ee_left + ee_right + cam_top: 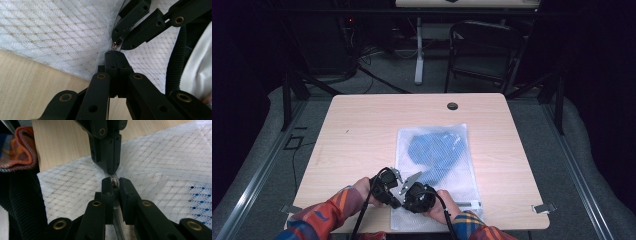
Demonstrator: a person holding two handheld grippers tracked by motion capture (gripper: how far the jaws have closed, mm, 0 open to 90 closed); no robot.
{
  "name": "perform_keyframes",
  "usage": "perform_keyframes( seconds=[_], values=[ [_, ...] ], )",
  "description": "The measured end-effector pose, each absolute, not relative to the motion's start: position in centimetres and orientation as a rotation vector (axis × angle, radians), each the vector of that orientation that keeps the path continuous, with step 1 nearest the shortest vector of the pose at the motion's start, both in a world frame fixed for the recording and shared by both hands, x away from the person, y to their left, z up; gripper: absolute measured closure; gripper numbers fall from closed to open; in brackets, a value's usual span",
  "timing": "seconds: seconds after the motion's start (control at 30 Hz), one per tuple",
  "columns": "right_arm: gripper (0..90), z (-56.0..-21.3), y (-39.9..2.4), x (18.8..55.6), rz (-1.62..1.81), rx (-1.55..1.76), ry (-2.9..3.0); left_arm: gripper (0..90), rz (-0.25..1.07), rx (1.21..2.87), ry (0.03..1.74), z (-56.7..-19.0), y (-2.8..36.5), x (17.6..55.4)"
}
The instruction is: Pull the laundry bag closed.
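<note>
Grippers meet at the near edge of the mesh bag on the bench: right gripper pinches the zipper pull, left gripper clamps mesh just beside it.

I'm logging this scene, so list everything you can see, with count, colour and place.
table: one, light wood, centre
mesh bag: one, white, flat on table, near the front edge
cloth: one, blue, inside the bag
zip pull: one, small, metal, between right claw's jaws
chair: one, black, behind table
sleeves: two, orange-blue plaid, front edge
left claw: one, black, shut on bag's mesh
right claw: one, black, shut on zip pull
</note>
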State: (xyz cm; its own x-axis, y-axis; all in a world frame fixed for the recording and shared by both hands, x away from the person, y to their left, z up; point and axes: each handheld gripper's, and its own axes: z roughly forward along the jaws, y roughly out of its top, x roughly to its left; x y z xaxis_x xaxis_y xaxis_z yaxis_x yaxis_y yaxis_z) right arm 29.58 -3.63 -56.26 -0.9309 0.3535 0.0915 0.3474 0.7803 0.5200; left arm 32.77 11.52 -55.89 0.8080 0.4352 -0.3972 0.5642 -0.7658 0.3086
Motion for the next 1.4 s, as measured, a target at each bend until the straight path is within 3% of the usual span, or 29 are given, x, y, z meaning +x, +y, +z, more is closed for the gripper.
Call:
perform_keyframes(
  seconds=[0.27,0.3,1.4],
  values=[
    [83.1,-56.2,-3.5,29.2,0.845,0.55,2.933,90.0,-0.453,2.607,0.688,-55.9,12.0,33.3],
    [83.2,-56.2,-3.5,29.2,0.846,0.549,2.932,90.0,-0.455,2.713,0.532,-55.6,12.4,34.1],
    [83.1,-55.6,-6.8,29.1,0.783,0.558,2.916,90.0,-0.453,2.696,0.555,-55.7,12.4,34.1]
  ],
)
